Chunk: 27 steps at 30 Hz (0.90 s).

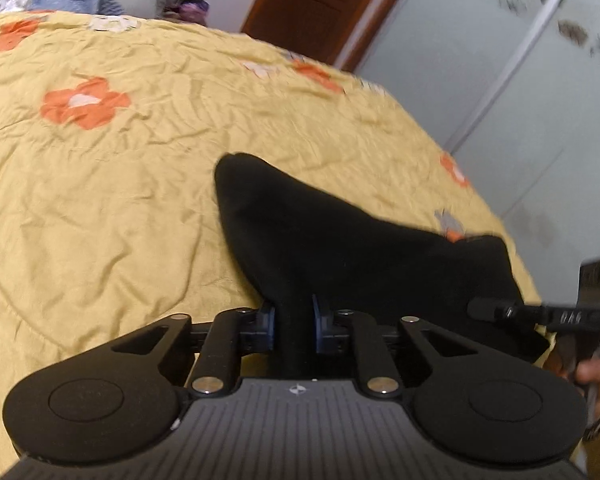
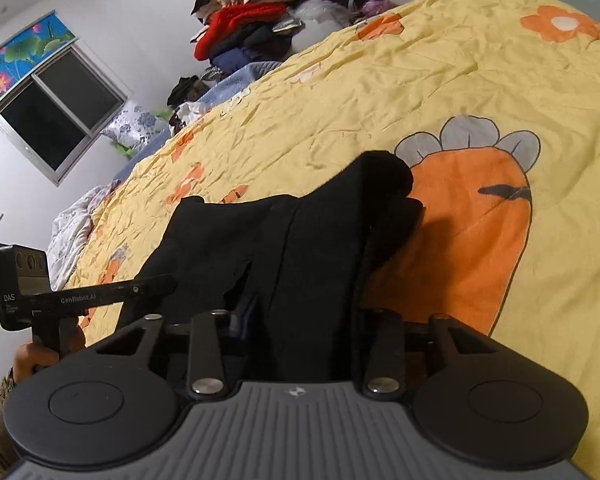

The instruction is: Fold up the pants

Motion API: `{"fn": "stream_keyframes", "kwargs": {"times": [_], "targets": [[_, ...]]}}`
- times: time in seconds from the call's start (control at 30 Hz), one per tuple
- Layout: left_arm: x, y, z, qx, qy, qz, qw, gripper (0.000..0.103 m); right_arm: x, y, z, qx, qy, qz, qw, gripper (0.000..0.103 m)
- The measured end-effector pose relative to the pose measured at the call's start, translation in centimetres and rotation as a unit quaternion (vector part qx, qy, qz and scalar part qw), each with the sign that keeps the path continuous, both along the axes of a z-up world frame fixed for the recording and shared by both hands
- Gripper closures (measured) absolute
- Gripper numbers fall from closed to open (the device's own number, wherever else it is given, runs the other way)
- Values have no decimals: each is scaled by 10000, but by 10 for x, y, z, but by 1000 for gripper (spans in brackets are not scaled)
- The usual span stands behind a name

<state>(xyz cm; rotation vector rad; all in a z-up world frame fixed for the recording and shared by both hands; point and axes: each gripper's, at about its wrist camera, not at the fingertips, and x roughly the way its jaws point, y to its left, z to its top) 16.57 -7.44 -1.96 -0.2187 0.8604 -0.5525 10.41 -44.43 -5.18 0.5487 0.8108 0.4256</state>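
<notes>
Pants (image 1: 320, 240), black, lay bunched at the near edge of the yellow bedspread (image 1: 100, 200). The left gripper (image 1: 294, 320) pinched a fold of them. The right gripper (image 2: 300, 320) also held cloth, though its fingertips were buried under fabric.

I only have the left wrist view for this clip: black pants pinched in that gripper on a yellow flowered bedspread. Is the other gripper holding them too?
Observer: Yes. In the right wrist view, the right gripper has a thick bunch of the black pants between its fingers.
Operator: What lies under the pants on that side?
Observer: A large orange cartoon shape with grey scallops, printed on the bedspread.
Operator: What's the clutter at the far end of the bed?
Observer: A pile of clothes against the wall, with something red in it.
Operator: Anything on that wall?
Observer: A dark window under a lotus-print blind.
</notes>
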Motion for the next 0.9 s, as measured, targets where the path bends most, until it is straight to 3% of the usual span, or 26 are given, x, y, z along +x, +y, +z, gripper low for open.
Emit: {"fn": "stream_keyframes", "kwargs": {"times": [0.23,0.33,0.43,0.47,0.53,0.6,0.7,0.73,0.77,0.8,0.83,0.9], "targets": [[-17,18,43,412,-874,224,9951,86,10,43,40,154,-518,138,9984,73],[-13,41,63,743,-1233,631,9876,86,32,73,51,341,-758,417,9957,73],[6,66,68,1020,-1196,1002,9825,85,60,100,47,450,-733,508,9950,72],[17,74,63,1110,-1070,1094,9820,83,72,108,41,434,-593,492,9961,67],[38,88,50,1421,-675,1299,9790,79,92,123,31,-206,-261,276,9991,57],[45,100,40,1758,-436,1532,9714,78,94,129,30,-843,3,-118,9964,56],[33,112,45,1915,-646,1780,9631,76,65,126,53,-1683,-605,-552,9823,55],[29,112,47,1842,-670,1765,9646,73,55,130,61,-1882,-782,-605,9771,55],[24,108,51,1724,-674,1701,9679,64,47,136,66,-1849,-913,-431,9776,54],[18,102,54,1635,-681,1613,9709,57,42,145,68,-1682,-969,-102,9809,45],[13,92,56,1558,-716,1496,9738,44,39,155,67,-1515,-979,233,9833,41],[-3,69,59,1547,-897,1256,9758,32,38,183,58,-1699,-958,730,9781,36]]}}
